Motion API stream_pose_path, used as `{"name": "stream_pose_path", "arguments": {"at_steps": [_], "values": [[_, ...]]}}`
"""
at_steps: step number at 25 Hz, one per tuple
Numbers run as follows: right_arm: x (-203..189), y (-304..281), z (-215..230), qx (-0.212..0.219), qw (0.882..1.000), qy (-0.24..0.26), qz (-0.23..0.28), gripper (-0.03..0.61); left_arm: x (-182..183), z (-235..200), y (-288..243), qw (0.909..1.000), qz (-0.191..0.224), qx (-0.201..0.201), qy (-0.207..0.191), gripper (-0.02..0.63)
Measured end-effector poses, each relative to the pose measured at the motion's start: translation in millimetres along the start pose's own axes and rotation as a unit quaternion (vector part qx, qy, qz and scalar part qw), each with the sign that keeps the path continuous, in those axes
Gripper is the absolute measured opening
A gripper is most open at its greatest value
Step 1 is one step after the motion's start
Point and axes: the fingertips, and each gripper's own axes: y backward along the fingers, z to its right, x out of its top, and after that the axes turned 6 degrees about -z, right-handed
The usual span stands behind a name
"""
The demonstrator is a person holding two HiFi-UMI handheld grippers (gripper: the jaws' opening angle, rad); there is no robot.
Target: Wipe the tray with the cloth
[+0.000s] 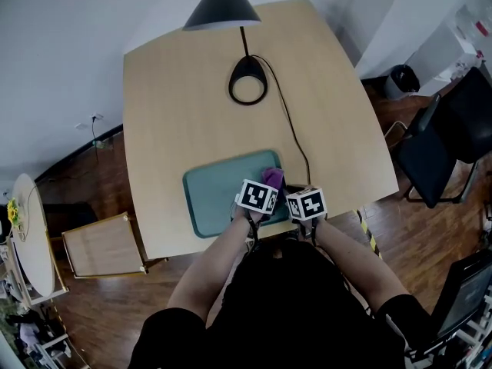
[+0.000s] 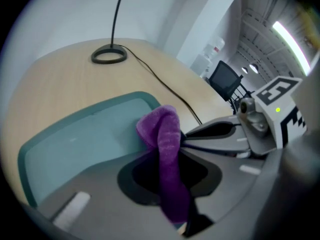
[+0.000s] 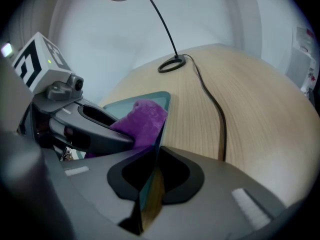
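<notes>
We are clenching the left gripper [image 2: 169, 164] on the purple cloth [image 2: 161, 129], which is standing up in a fold over the teal tray [image 2: 75, 144], toward the tray's far right corner. The cloth's lower end is disappearing between the jaws, so we cannot tell how much of it is hanging below, nor whether any of it is touching the tray's floor.

We are holding the right gripper [image 3: 152, 169] just beside it, its jaws pressing together on the tray's right rim, which is showing only as a thin teal line running between them. In the head view the two marker cubes and our forearms are covering the tray's near right corner and both pairs of jaws; only a tip of cloth is peeking out there.

The tray is lying on the wooden table [image 1: 192, 98]. Beyond the tray's far edge the lamp's ring base [image 1: 247, 89] is resting, its black cable [image 3: 220, 119] trailing past the tray's right side. The lamp's shade [image 1: 223, 2] is being cut off by the picture's upper edge.
</notes>
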Motion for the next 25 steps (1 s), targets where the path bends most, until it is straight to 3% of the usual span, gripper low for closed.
{"name": "stream_pose_path", "arguments": {"at_steps": [5, 13, 16, 21, 25], "values": [[-1.6, 1.5, 2.1, 0.012, 1.0, -0.014, 0.003, 0.031, 4.2, 11.9, -12.6, 0.9997, -0.004, 0.012, -0.023, 0.104], [-0.1, 1.1, 5.1, 0.011, 1.0, -0.001, -0.001, 0.032, -11.7, -13.7, 13.1, 0.9987, 0.036, -0.008, 0.034, 0.107], [2.3, 0.9, 6.7, 0.008, 1.0, -0.001, -0.002, 0.032, -39.8, -55.3, 36.5, 0.9962, 0.049, 0.02, 0.07, 0.107], [4.7, 0.4, 9.8, 0.0, 1.0, -0.005, 0.001, 0.032, -110.5, -131.0, 85.7, 0.9818, 0.069, 0.069, 0.163, 0.107], [5.8, -0.7, 11.2, -0.009, 1.0, -0.004, -0.003, 0.032, -163.3, -166.5, 120.8, 0.9753, 0.042, 0.128, 0.174, 0.107]]}}
